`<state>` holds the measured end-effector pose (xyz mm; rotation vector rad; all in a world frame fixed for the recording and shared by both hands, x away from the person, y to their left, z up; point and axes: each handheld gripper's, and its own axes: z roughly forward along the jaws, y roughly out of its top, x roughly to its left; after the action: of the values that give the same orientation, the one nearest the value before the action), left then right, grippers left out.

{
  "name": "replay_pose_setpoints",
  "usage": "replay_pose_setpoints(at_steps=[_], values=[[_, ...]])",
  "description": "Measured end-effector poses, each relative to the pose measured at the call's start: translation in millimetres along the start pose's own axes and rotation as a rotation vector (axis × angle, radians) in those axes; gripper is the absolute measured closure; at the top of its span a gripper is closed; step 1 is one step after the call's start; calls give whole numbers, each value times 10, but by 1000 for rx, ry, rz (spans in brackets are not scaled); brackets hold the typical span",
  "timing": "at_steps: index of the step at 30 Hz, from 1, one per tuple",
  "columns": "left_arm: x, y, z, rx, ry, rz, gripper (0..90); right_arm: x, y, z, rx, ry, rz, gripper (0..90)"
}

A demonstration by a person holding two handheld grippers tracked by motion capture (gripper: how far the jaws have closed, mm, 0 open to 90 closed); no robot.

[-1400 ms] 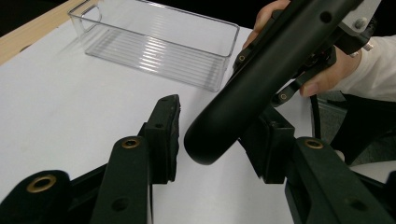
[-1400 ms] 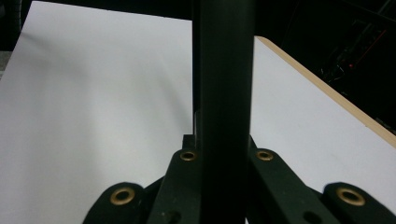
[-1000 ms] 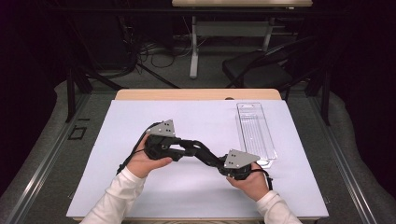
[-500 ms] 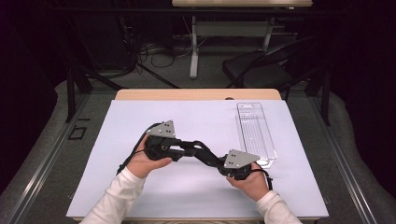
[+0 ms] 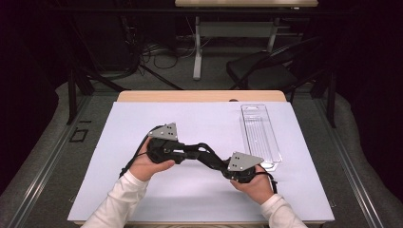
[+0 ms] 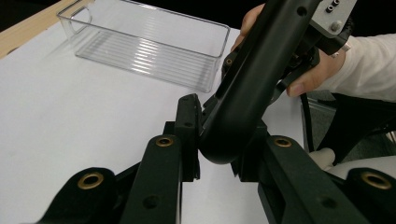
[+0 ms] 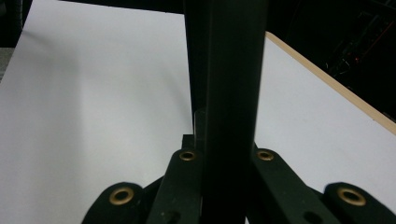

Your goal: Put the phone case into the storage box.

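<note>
A black curved bar (image 5: 204,154) spans between my two grippers, low over the white sheet near the table's front. My left gripper (image 5: 192,151) is shut on one end; in the left gripper view its jaws (image 6: 217,140) pinch the rounded end of the bar (image 6: 252,79). The bar rises from there toward the other hand. My right gripper (image 5: 215,161) is shut on the other end. In the right gripper view the bar (image 7: 229,70) stands straight up between that gripper's jaws (image 7: 226,140). A hand holds each gripper.
An empty clear plastic tray (image 5: 247,137) lies lengthwise on the right of the white sheet (image 5: 142,190), just beyond the right hand; its ribbed wall (image 6: 140,65) is close by. The wooden table edge (image 5: 199,96) runs along the back. A chair (image 5: 266,71) stands behind.
</note>
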<state>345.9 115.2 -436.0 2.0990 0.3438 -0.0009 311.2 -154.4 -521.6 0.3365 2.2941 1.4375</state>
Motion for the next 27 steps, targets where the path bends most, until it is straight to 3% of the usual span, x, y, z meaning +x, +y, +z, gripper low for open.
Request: replay_pose_setpoints(at_steps=[9, 27], values=[[20, -14, 14, -1, -4, -10, 784, -1, -9, 7, 10, 6, 18, 870], [34, -22, 28, 3, -2, 22, 814, -11, -19, 15, 20, 11, 49, 848]])
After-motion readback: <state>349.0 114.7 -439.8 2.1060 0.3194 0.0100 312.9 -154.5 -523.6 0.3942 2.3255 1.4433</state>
